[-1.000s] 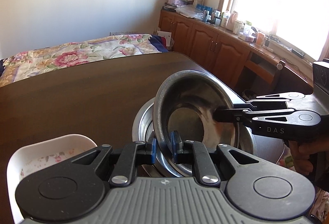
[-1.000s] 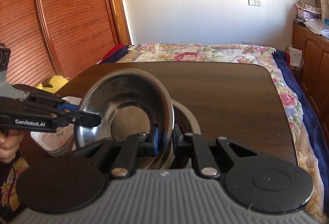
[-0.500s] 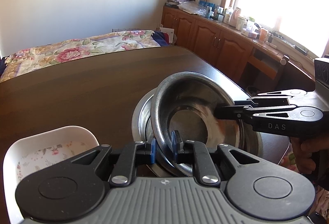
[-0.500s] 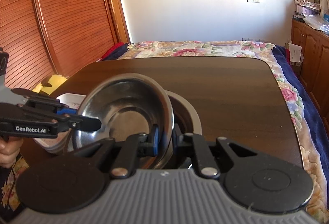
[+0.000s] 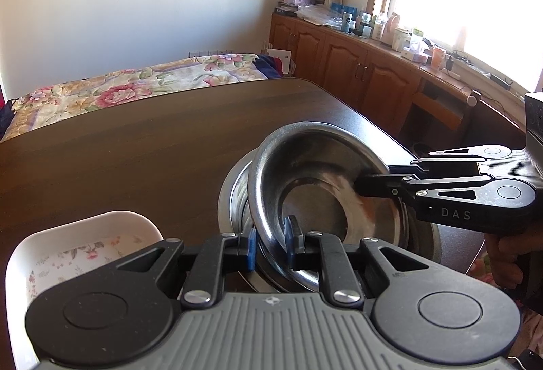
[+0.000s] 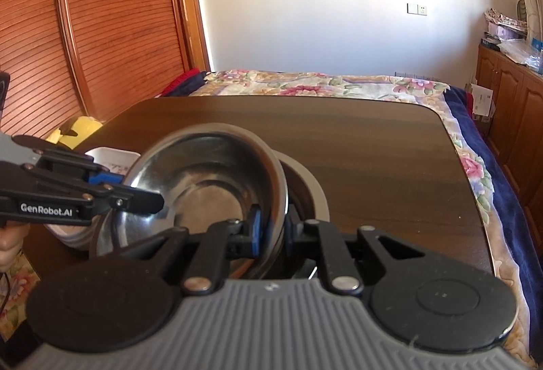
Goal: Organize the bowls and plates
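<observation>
I had the left gripper [image 5: 269,242] and right gripper [image 6: 271,234] each pinching the steel bowl [image 5: 315,186] rim | bowl tilted between them, over the steel basin [image 5: 234,197] | nesting unfinished; white floral dish [image 5: 78,251] beside left tool untouched

Two metal bowls sit at the table's near edge: one tilted bowl [image 5: 315,186] and one wider bowl [image 5: 234,186] under it. One white dish [image 5: 85,234] with a flower print sits beside them. Two grippers, the left gripper [image 5: 269,242] and right gripper [image 6: 271,234], are here.
</observation>
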Demonstrator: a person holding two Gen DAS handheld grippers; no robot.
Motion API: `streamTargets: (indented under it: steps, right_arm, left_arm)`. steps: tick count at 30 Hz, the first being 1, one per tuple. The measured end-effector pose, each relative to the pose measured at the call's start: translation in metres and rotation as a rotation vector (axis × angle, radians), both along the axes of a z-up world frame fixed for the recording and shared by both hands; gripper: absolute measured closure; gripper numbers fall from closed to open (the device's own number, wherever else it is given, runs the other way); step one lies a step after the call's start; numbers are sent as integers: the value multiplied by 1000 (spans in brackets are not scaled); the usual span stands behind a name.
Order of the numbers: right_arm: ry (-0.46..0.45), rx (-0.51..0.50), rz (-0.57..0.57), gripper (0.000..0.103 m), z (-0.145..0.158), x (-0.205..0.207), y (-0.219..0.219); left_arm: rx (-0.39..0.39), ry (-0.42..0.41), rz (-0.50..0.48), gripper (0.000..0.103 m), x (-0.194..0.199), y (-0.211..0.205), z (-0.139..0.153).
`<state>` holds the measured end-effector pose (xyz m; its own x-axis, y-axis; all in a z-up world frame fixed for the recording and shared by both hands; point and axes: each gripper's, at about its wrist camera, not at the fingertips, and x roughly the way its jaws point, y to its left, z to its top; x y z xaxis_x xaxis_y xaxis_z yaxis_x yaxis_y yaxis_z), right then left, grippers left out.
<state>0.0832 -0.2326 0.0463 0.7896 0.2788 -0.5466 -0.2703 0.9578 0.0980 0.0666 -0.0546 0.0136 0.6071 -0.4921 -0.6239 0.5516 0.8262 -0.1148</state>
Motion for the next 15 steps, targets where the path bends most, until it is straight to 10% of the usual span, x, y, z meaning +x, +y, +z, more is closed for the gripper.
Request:
streamTargets:
  steps: [15]
  right_arm:
    - [-16, -57, 3, 85, 1, -3, 7]
  left_arm:
    - [-4, -12, 17, 86, -1, 0, 0]
